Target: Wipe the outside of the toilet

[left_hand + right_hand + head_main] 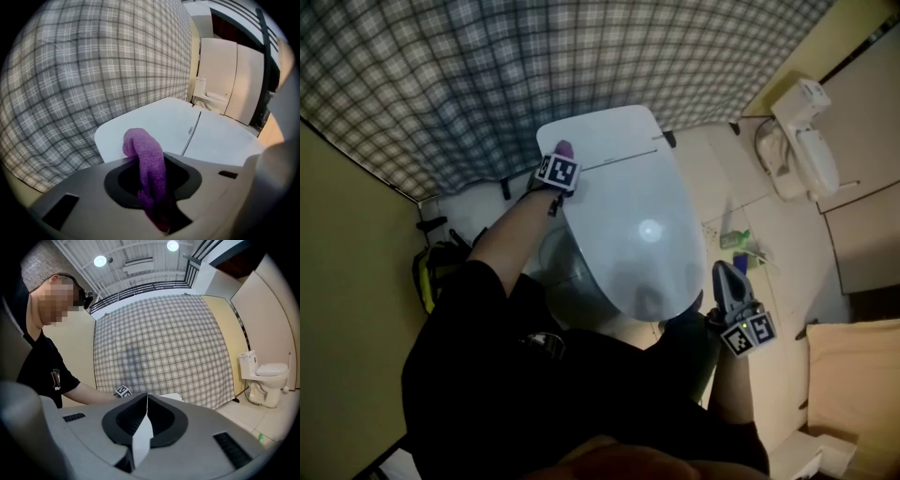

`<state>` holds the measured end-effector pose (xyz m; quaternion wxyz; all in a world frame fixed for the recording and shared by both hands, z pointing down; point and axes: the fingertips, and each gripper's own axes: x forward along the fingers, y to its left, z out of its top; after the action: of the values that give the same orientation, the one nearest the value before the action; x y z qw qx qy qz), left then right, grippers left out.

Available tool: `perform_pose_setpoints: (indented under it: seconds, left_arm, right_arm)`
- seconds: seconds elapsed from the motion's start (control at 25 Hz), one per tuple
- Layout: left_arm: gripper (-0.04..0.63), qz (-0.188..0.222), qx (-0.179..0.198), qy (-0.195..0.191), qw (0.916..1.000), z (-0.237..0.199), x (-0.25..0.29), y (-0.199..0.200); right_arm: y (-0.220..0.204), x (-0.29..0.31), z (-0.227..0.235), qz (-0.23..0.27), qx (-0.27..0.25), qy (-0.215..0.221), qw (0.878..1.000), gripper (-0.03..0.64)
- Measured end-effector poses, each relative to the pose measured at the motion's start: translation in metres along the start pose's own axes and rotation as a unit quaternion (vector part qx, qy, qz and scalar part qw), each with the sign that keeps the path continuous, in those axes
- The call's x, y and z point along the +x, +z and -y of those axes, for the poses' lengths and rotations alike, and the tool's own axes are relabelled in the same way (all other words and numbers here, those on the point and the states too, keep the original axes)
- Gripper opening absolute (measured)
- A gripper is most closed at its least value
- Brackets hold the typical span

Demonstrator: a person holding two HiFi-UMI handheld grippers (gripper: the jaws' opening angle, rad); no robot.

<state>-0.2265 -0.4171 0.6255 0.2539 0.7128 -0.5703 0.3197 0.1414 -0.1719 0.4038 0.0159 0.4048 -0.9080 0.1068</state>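
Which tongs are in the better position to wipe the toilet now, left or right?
Left. The left tongs grip the purple cloth at the toilet's rear top; the right tongs are shut, empty, beside its front.

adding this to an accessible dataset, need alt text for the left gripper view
The left gripper is shut on a purple cloth, pointed at the top of a closed white toilet. A grey plaid curtain fills the left background, and pale partition panels stand at right.

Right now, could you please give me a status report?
Left gripper shut on purple cloth, at toilet rear. Right gripper shut, empty. Nothing visibly in the way.
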Motion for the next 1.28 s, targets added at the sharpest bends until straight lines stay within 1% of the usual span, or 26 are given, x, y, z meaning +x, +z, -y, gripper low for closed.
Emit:
perform_pose_setpoints:
  seconds: [0.12,0.16,0.28,0.44,0.68,0.8,0.88,1.0,1.08,1.2,1.28]
  left_arm:
    - [0.089,-0.009,0.013,0.000,0.9999,0.023,0.018,0.026]
    - [0.090,-0.011,0.019,0.002,0.9998,0.029,0.023,0.033]
    - [0.089,-0.015,0.027,-0.009,0.9995,0.052,0.044,0.051]
    - [0.091,-0.006,0.028,-0.037,0.9989,0.103,0.077,0.093]
    - [0.091,0.018,0.059,-0.049,0.9969,0.178,0.126,0.155]
    - [0.091,0.024,0.069,-0.048,0.9961,0.202,0.145,0.176]
    - [0.089,0.025,0.066,-0.042,0.9966,0.210,0.154,0.187]
    - [0.091,0.029,0.079,-0.032,0.9960,0.213,0.160,0.201]
    - [0.090,0.033,0.083,-0.010,0.9959,0.205,0.156,0.206]
    - [0.089,0.037,0.074,0.013,0.9965,0.192,0.138,0.196]
    - [0.089,0.042,0.066,0.015,0.9969,0.180,0.115,0.183]
  right_arm:
    - [0.001,-0.005,0.022,0.000,0.009,-0.001,1.000,0.011]
    - [-0.003,-0.006,0.025,-0.001,0.012,-0.004,1.000,0.011]
    - [-0.014,-0.011,0.028,-0.002,0.020,-0.018,1.000,0.011]
    - [-0.022,-0.026,0.059,-0.001,0.037,-0.035,0.999,0.011]
    - [-0.045,-0.072,0.118,-0.011,0.063,-0.076,0.995,0.011]
    - [-0.057,-0.088,0.143,-0.017,0.063,-0.092,0.994,0.010]
    - [-0.062,-0.096,0.155,-0.017,0.068,-0.097,0.993,0.011]
    - [-0.064,-0.104,0.170,-0.015,0.070,-0.099,0.993,0.011]
    - [-0.063,-0.110,0.175,-0.014,0.066,-0.102,0.992,0.010]
    - [-0.058,-0.117,0.168,-0.010,0.066,-0.106,0.992,0.010]
    - [-0.050,-0.116,0.159,-0.007,0.059,-0.103,0.993,0.010]
